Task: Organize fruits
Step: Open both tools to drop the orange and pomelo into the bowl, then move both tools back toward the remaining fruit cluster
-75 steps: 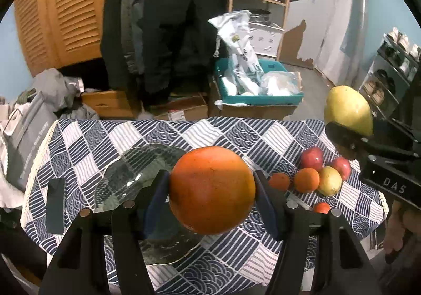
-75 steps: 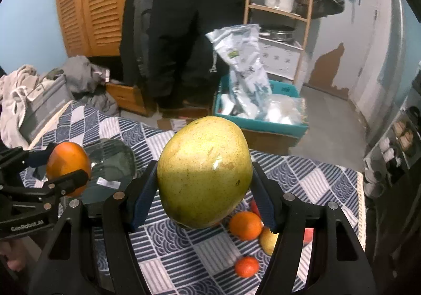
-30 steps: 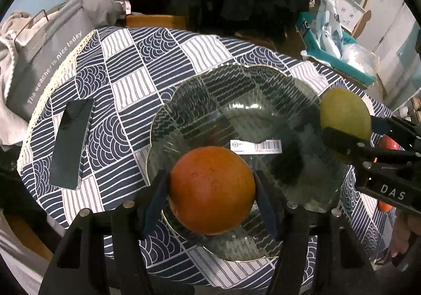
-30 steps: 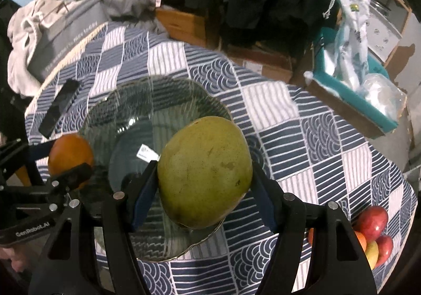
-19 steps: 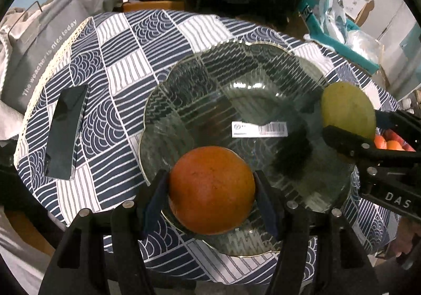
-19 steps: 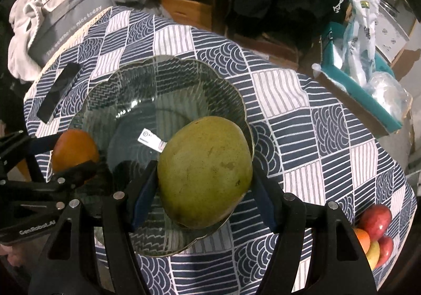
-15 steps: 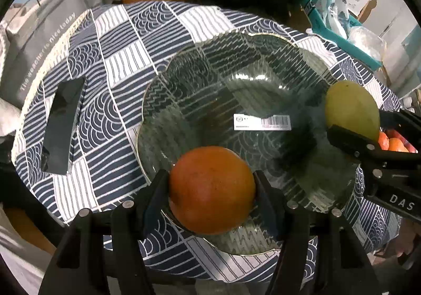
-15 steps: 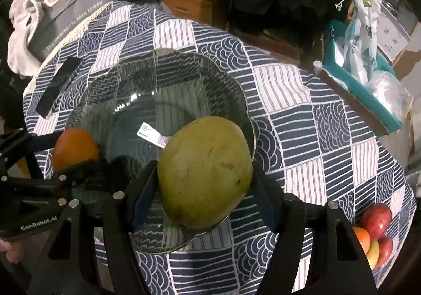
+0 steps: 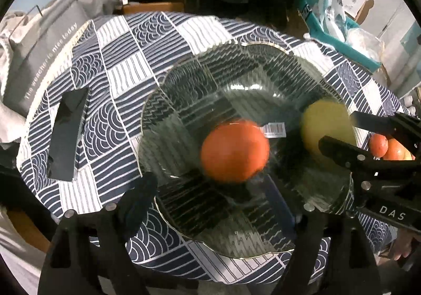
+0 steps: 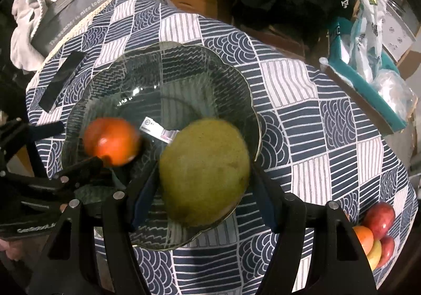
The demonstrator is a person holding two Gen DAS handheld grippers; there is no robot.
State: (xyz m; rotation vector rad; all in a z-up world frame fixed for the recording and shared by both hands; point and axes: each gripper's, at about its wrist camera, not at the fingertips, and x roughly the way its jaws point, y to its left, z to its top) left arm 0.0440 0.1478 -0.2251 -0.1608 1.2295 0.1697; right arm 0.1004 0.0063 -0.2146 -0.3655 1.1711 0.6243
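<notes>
While the left gripper [image 9: 210, 189] points steeply down over the near part of a clear glass bowl [image 9: 252, 58], its jaws are opening and stand wide, and the orange [image 9: 235, 150] lies free of both pads, blurred, on the ribbed glass near the bowl's middle, just beside a white barcode sticker [image 9: 275, 129] on the bowl's floor. The right gripper [image 10: 204, 184] hangs over the bowl's right side with its two blue-padded fingers [image 10: 143, 195] pressed on either flank of a large yellow-green mango [image 10: 205, 171], which fills the gap between them; whether the mango touches the glass beneath it cannot be told. In the right wrist view the orange sits to the left of the mango, the two apart with the sticker between them. The bowl rests on a round table under a navy-and-white patterned tablecloth [image 10: 302, 100], nearer the cloth's left half. A dark flat phone-like slab [image 9: 67, 137] lies by the table's left edge, well apart from the bowl. At the table's near right edge a small heap of fruit waits: red apples [image 10: 380, 218], a smaller orange [image 10: 363, 238] and a yellowish fruit [image 10: 375, 252] touching one another. Beyond the table's far left edge lies a grey bag [image 10: 76, 5] with white lettering, and off its far right side stands a teal bin [image 10: 368, 89] holding plastic bags.
</notes>
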